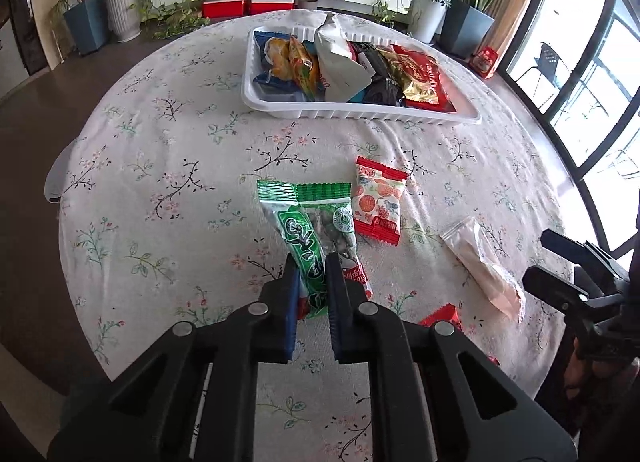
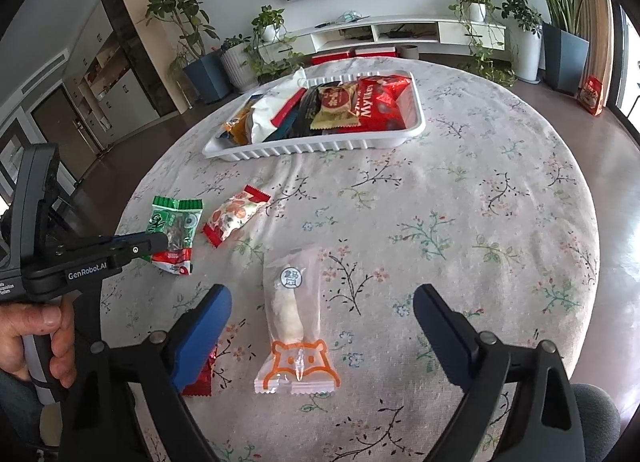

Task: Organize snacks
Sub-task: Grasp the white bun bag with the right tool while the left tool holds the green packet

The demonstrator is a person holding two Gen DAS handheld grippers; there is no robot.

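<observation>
Picking up loose snacks for the tray

The left gripper (image 1: 312, 266) is pinching the green packet (image 1: 310, 225) near the table's (image 1: 160, 133) front edge; the right gripper (image 2: 320, 314) is hanging wide open around the clear packet (image 2: 294, 310); next comes carrying green to the white tray (image 1: 360, 111) at the far edge

The left gripper (image 1: 312, 262) is pinched nearly closed around a green packet (image 1: 308, 229); the right gripper (image 2: 322, 298) hangs spread wide, holding nothing.
</observation>
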